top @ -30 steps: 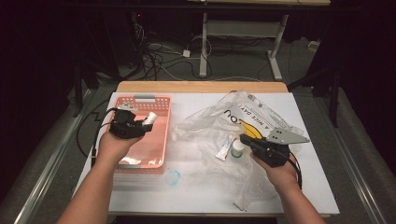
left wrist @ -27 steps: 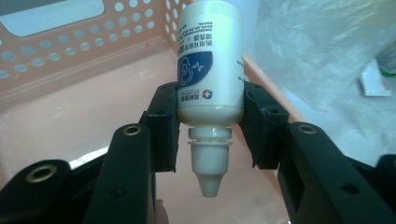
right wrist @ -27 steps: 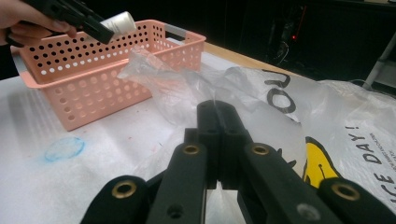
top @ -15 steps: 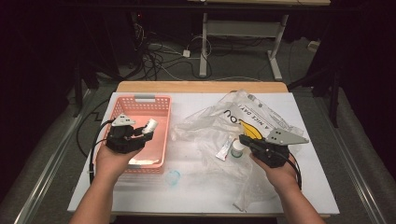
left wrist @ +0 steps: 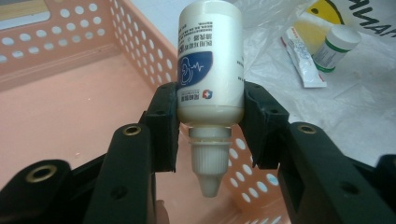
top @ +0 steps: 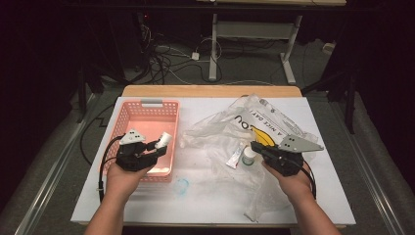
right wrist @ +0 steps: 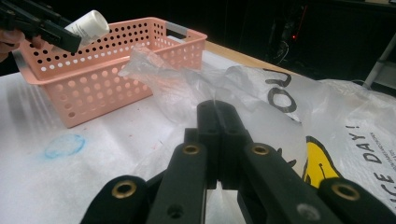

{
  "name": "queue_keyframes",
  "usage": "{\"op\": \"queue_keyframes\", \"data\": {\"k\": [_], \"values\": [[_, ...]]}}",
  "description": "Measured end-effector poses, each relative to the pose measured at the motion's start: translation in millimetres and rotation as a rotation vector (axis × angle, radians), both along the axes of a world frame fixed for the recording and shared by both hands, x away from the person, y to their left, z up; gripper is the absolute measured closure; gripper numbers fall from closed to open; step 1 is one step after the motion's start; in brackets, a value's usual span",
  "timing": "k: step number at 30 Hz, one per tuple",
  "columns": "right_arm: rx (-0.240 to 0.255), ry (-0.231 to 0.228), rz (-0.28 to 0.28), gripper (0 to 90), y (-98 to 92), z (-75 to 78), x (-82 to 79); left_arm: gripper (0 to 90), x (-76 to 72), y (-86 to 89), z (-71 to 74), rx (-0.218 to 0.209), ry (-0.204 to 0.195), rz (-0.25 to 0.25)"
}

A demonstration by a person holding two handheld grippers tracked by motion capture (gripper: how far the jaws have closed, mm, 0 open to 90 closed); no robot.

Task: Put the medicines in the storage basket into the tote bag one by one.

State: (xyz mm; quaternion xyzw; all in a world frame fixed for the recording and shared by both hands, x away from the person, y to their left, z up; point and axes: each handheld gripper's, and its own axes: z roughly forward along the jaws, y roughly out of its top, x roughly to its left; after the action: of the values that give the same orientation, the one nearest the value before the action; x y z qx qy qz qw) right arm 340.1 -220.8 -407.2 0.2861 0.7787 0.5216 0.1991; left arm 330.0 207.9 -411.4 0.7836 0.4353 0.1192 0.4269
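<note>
Overhead, your left gripper [top: 155,147] sat above the near right part of the pink basket [top: 128,113], clamped on a small white bottle [top: 163,139] that stuck out over the basket's right wall. Your right gripper [top: 257,148] rested on the crumpled plastic bag [top: 264,120] at the right of the white table [top: 205,200], jaws pressed together with nothing between them, just beside a white tube [top: 235,157] and a small green-banded jar [top: 248,155] lying on the bag. In the left gripper view, the two black pads squeezed the white bottle [left wrist: 210,60] by its lower body, nozzle cap pointing back toward the camera, the basket's floor [left wrist: 70,116] and perforated wall behind it; the tube [left wrist: 301,58] and jar [left wrist: 335,46] lay beyond on the plastic. In the right gripper view, your own jaws met flat against each other over the clear bag [right wrist: 261,116], while farther off at the upper left your left gripper [right wrist: 65,39] held the bottle [right wrist: 88,25] above the basket [right wrist: 116,65].
</note>
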Motion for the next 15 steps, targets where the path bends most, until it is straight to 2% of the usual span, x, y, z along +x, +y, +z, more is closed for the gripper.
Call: {"op": "queue_keyframes", "data": {"k": [6, 15], "values": [[0.002, -0.005, 0.0, 90.0, 0.2, 1.4, -0.5, 58.3, -4.6, -8.1, 4.4, -0.003, -0.02, -0.02], [0.005, -0.007, 0.0, 90.0, 0.3, 2.5, -0.7, 58.3, -11.8, -21.2, 13.7, -0.048, -0.043, -0.067]]}}
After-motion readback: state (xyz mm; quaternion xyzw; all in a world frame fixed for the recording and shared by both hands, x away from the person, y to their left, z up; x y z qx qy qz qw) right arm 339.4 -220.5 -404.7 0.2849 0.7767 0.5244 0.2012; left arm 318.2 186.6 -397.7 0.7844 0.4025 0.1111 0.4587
